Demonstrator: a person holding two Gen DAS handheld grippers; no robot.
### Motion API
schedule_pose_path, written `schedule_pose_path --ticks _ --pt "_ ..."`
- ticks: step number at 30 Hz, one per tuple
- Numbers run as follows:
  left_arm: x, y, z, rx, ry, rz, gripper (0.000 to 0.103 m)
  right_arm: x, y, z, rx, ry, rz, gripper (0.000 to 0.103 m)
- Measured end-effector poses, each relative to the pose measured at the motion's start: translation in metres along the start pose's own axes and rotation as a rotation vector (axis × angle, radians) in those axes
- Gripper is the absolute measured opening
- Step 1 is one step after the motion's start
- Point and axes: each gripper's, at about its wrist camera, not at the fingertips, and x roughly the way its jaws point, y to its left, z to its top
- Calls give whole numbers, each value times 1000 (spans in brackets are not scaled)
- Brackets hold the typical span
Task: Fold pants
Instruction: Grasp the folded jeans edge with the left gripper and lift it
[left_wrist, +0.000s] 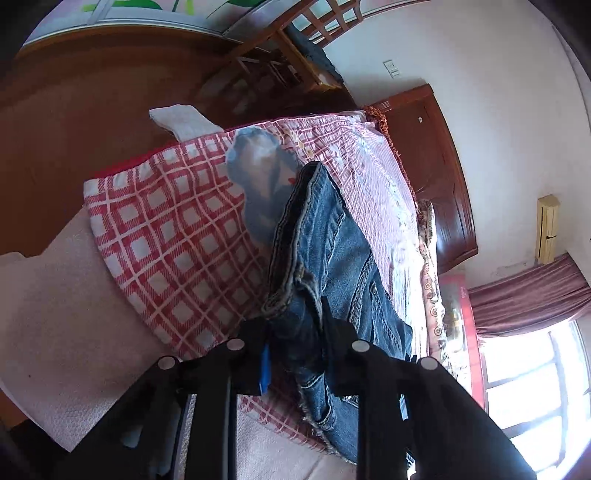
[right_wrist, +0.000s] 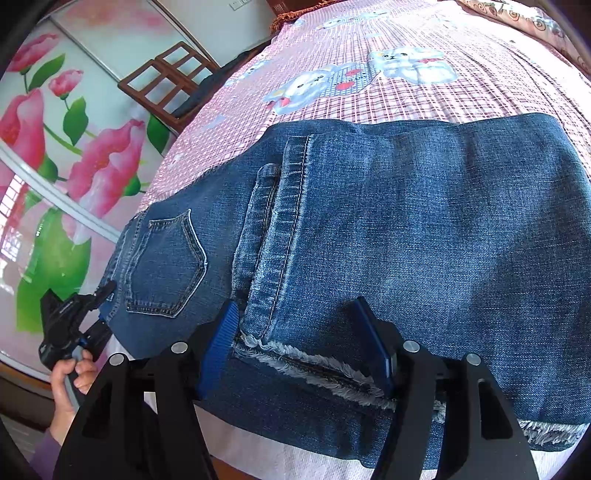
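We have the blue denim pants (right_wrist: 424, 236) lying on the bed (right_wrist: 424, 99), already doubled over so the frayed leg hems sit near the bed's front edge and the back pocket (right_wrist: 166, 266) faces up on the waist end. Our left gripper (left_wrist: 295, 347) has its fingers (left_wrist: 332, 332) drawn in narrow on a bunched edge of the denim at the waist end, fabric pinched between them, so we read it as a grip taken to lift that end for the next fold. In the right wrist view that same gripper shows small at the left, held by a hand (right_wrist: 70, 373) at the pants' waist edge. Our right gripper (right_wrist: 306, 347) stands with its blue-padded fingers (right_wrist: 221, 339) fairly wide, straddling the frayed hems; the pads look apart from the cloth on both sides, so we judge it is positioned to take the hems but not clamped yet. Likely both ends get picked up together to fold the pants over. The bed carries a pink-and-red checked sheet with cartoon bear prints (right_wrist: 406, 66), and a bolder red-white checked blanket (left_wrist: 177, 229) over a pale textured cover (left_wrist: 66, 314) at the edge. Around it we see a wooden chair (right_wrist: 166, 81), a sliding wardrobe door with big pink flowers (right_wrist: 55, 147), a dark wooden headboard (left_wrist: 436, 166), white wall, and a bright window with a mauve curtain (left_wrist: 532, 295).
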Motion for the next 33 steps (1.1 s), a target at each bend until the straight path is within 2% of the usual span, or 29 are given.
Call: schedule_pose_path --ticks 1,4,11,15,17,21,27,30,33 --pt "0 -2 -1 2 -11 3 17 0 0 0 -1 1 -1 63" --pt "-5 -1 -7 -75 -37 -32 16 0 0 0 -4 2 4 63" --pt "-22 -41 -9 -21 -85 -93 15 -3 -16 4 77 3 73 63" --pt "-30 -78 -13 83 -101 -116 15 -16 -40 9 241 -4 196 68" --pt "-34 -104 -19 168 -110 -123 15 -29 -53 6 315 -34 254 70" --pt "-34 -165 -43 353 -99 -169 15 -61 -82 -4 419 -90 314 70" --pt "-8 -251 -108 588 0 -282 15 -111 -125 -29 532 -167 356 71" --pt "12 -277 -141 655 77 -315 15 -137 -144 -39 570 -217 368 71" --pt "39 -297 -175 726 146 -314 15 -162 -164 -48 596 -268 363 71"
